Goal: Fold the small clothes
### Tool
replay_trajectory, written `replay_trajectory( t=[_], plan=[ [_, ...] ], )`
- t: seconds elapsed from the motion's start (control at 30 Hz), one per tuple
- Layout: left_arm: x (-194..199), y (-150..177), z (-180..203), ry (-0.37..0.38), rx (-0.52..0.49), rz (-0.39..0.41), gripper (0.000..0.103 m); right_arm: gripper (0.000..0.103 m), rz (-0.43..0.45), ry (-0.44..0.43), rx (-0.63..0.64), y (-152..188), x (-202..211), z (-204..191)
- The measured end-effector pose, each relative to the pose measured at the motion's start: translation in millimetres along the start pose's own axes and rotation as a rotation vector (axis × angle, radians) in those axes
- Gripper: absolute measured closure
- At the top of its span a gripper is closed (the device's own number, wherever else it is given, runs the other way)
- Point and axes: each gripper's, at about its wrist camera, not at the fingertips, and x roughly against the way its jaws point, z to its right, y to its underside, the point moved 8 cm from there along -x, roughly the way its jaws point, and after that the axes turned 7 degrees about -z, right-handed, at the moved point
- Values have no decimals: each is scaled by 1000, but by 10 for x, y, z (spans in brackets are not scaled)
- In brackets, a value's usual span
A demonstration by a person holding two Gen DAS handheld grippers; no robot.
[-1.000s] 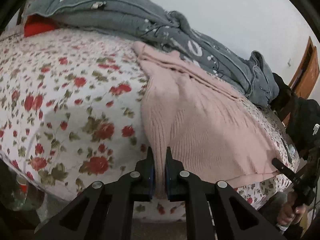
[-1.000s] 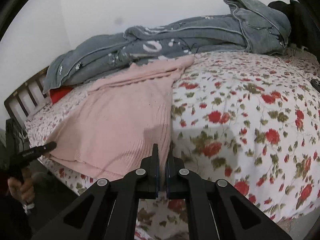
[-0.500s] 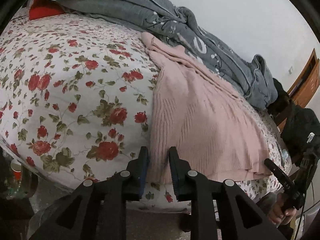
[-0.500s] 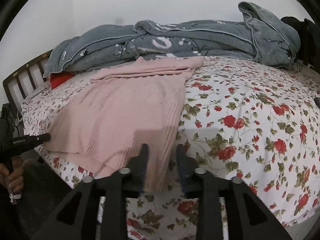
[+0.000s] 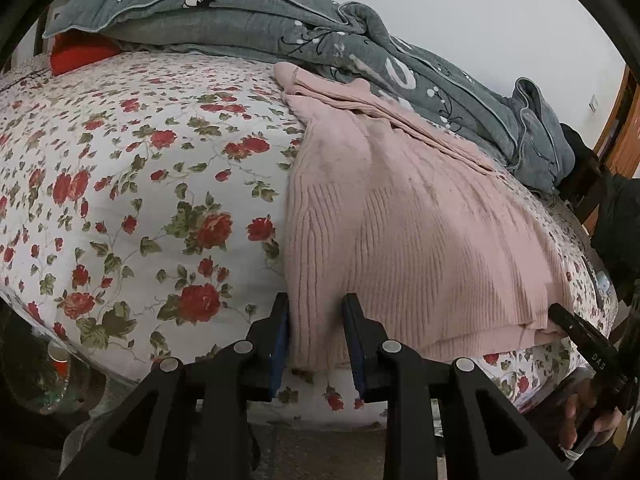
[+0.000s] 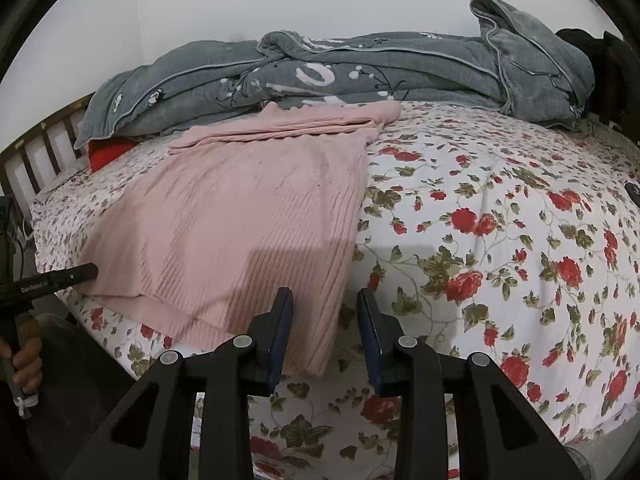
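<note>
Pink sweater [image 5: 420,232] corners freed, left gripper [image 5: 316,304] and right gripper [image 6: 325,300] newly released.

Pink ribbed knit garment [image 5: 412,232], flat on the floral bedsheet [image 5: 132,184], near hem overhanging the bed edge.

Left gripper [image 5: 316,300] points downward, its jaws parted after just opening, with pink cloth between them. Right gripper [image 6: 325,295] also points downward, jaws apart after just opening, a cloth corner between them. A bare hand [image 6: 24,356] grips the left gripper's handle; another hand [image 5: 588,416] grips the right's.
</note>
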Motion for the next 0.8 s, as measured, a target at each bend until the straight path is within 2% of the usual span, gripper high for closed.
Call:
replay_trajectory(
  t=[0.2,0.3,0.47,0.6,0.8],
  plan=[
    [-13,4,55,-34,-38,10,76,71,-46,-9,-9,37,-73,0],
    [-20,7,83,-61,-70,15,76,77,-43,-7,-10,34,-68,2],
    [-15,9,166,-82,-113,25,76,83,-50,-14,-13,39,-69,5],
    [16,4,181,-10,-86,19,75,84,-53,-16,-12,46,-67,-15],
    [-17,-17,119,10,-38,3,75,84,-59,-19,-17,57,-63,-29]
  ],
)
